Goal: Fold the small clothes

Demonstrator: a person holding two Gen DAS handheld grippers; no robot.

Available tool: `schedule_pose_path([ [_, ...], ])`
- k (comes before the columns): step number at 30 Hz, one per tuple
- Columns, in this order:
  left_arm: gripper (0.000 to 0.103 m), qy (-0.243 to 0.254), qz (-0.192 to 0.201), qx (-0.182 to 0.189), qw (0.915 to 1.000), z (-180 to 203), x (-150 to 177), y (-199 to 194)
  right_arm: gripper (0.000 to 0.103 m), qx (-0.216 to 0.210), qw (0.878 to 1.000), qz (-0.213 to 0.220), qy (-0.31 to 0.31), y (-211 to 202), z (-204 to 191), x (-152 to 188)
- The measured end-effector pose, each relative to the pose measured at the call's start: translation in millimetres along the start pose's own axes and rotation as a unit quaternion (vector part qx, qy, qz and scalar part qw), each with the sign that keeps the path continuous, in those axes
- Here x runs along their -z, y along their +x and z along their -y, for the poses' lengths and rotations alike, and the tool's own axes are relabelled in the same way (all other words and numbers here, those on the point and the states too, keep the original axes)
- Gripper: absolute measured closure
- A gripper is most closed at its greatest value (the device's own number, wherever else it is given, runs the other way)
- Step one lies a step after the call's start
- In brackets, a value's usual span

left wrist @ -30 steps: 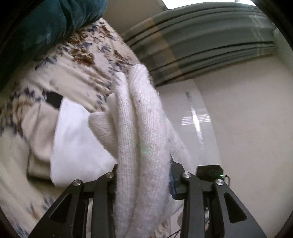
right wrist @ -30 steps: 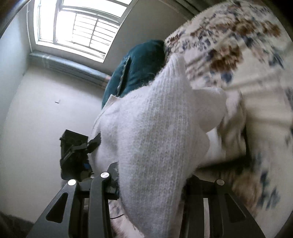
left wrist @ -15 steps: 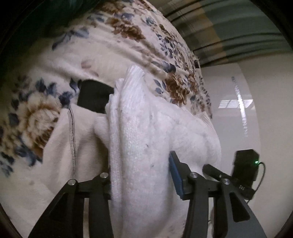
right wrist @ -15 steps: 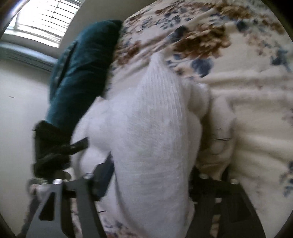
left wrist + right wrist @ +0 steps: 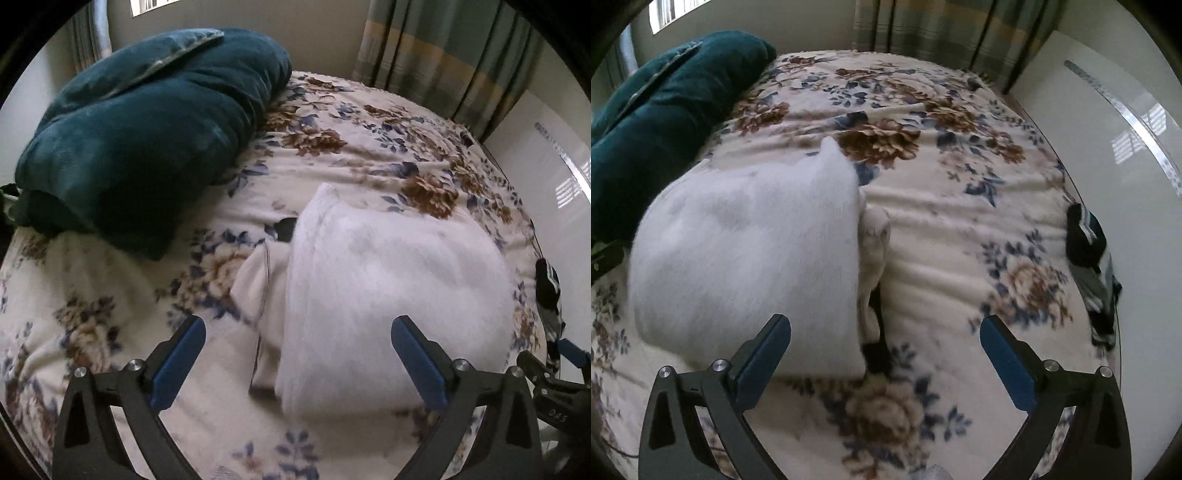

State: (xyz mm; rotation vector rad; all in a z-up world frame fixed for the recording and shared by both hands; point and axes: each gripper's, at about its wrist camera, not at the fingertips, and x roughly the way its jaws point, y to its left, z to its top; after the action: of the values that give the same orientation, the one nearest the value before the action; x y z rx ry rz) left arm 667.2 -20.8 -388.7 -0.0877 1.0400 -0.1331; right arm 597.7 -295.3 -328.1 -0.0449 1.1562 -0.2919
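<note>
A second ago both grippers were clamped on the white sweater, holding it up off the bed; now the left gripper [image 5: 297, 350] and the right gripper [image 5: 884, 345] have both let go, jaws spread wide with nothing between the blue pads. The sweater [image 5: 388, 295] lies folded on the floral blanket [image 5: 351, 155] — a soft, rounded, fuzzy knit bundle with one corner poking up at its far end. It rests partly over a cream garment [image 5: 258, 280], which peeks out along one side, with a small dark piece showing beside it.

The blanket is plush, cream with brown and blue flowers, lightly rippled. A plump dark teal pillow [image 5: 140, 122] sits at the far left of the bed. Striped green-and-tan curtains [image 5: 450, 51] hang behind, and a dark striped piece of clothing [image 5: 1089, 258] lies at the bed's right edge, well apart from the sweater, next to a glossy white floor [image 5: 1108, 155].
</note>
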Motion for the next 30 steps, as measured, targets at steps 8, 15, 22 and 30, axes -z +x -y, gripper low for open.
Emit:
schedule_pose_path([
  [8, 0.0, 0.033, 0.038, -0.032, 0.9982, 37, 24, -105, 0.0, 0.026, 0.998, 0.057, -0.001, -128, 13, 39],
  [15, 0.0, 0.043, 0.072, -0.03, 0.996, 56, 56, -223, 0.0, 0.038, 0.993, 0.111, 0.003, -269, 36, 76],
  [22, 0.0, 0.05, 0.112, -0.018, 0.9923, 71, 87, -329, 0.0, 0.032, 0.986, 0.164, 0.012, -394, 58, 113],
  [30, 0.0, 0.045, 0.154, -0.015, 0.9869, 77, 116, -421, 0.0, 0.015, 0.979, 0.201, 0.013, -498, 70, 157],
])
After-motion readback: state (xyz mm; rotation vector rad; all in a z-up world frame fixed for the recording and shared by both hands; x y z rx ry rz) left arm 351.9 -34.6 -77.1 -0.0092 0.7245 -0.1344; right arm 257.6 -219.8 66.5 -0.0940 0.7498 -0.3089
